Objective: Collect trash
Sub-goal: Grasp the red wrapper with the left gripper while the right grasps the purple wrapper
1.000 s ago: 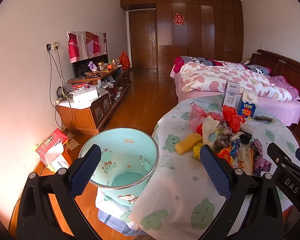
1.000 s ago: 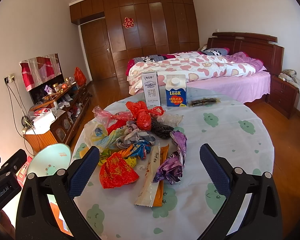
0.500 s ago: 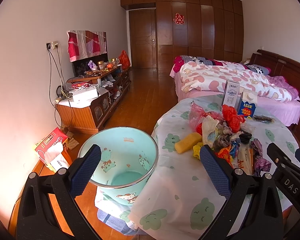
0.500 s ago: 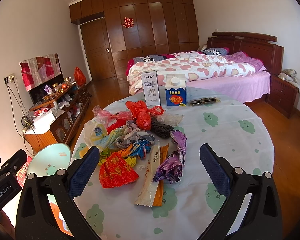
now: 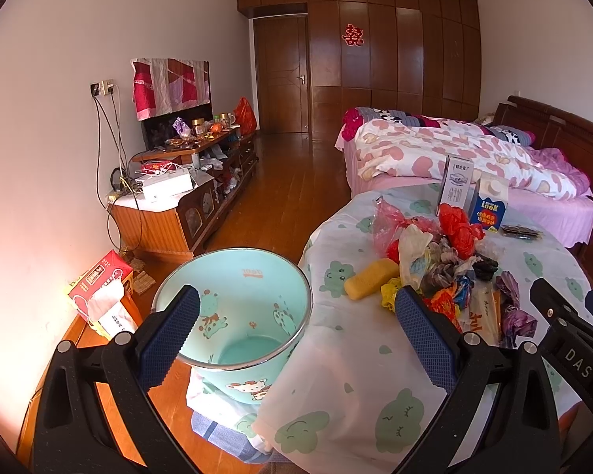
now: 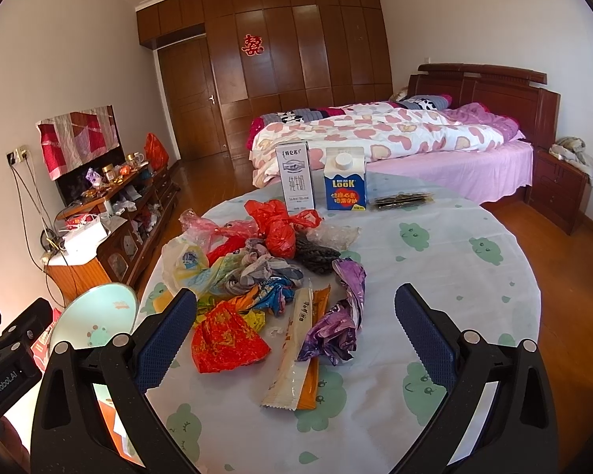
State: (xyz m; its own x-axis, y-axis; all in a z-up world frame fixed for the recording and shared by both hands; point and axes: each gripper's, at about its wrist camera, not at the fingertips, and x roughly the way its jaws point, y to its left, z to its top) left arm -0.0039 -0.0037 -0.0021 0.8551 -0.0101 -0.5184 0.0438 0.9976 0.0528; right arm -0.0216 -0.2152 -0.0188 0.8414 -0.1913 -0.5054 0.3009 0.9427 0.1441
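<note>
Evidently nothing has been picked up yet: both grippers are spread wide and hold nothing. Taking the trash bin [image 5: 233,308] as the landmark, a mint pail with cartoon prints standing on the floor hard against the table's edge, the heap of trash [image 6: 265,272] lies up on the tablecloth [image 6: 454,276] to the bin's right, well above its rim. The left gripper [image 5: 296,339] hovers with one pad over the bin's mouth and the other over the cloth, so it is the nearer one to the bin. The right gripper [image 6: 296,339] hangs directly before the heap, farther from the bin, and is the nearer one to the wrappers. Straight ahead between its fingers lies a long cream snack wrapper [image 6: 292,351] on an orange one, long axis running away from the gripper, roughly along its line of sight, so a grasp across the narrow width looks natural. Bin-side of that sits a crumpled red wrapper [image 6: 227,339]; on the far side, a purple foil wrapper [image 6: 336,328]. Beyond the heap, farthest from the bin, two cartons [image 6: 320,177] stand upright.
</note>
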